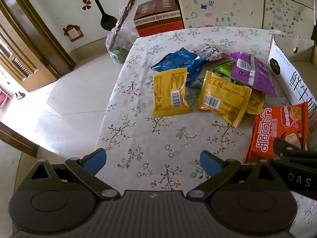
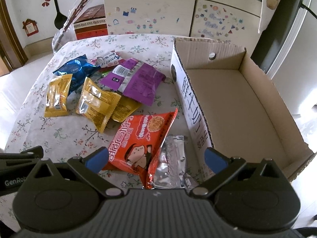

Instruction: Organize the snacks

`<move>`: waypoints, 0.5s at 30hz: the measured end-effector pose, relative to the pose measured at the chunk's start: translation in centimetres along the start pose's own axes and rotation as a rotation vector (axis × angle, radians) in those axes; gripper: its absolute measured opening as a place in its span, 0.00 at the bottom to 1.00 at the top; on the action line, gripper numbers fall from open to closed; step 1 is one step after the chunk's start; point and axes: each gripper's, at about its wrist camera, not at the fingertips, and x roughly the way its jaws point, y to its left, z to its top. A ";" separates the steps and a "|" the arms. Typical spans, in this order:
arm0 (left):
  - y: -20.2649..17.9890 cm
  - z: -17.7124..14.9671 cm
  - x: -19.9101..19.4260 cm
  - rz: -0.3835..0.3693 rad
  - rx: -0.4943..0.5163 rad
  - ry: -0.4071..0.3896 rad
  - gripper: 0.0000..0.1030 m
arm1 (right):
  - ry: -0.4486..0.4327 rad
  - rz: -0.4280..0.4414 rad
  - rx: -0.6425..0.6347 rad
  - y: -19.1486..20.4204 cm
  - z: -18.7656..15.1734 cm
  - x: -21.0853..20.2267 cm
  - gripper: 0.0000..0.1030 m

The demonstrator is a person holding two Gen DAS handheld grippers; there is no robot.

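Several snack packets lie on a floral tablecloth: yellow packets, a blue one, a purple one and an orange-red one. An open cardboard box stands at the right, nothing showing inside it. My left gripper is open and empty over bare cloth. My right gripper is open, its jaws either side of the orange-red packet and a silver packet.
A cream cabinet with stickers stands behind the table. A brown-red box and a plastic bag with twigs sit on the floor at the back left. The table's left edge drops to a tiled floor.
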 end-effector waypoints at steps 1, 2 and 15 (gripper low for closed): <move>0.0 0.0 0.0 0.000 -0.001 0.002 0.99 | 0.000 0.000 -0.001 0.0 0.0 0.0 0.99; 0.0 0.0 0.1 -0.001 -0.004 0.005 0.99 | 0.000 0.001 -0.001 0.0 0.0 0.0 0.99; -0.1 1.2 -0.7 -0.012 0.037 -0.023 0.97 | -0.020 0.039 -0.033 -0.1 0.3 -0.4 0.99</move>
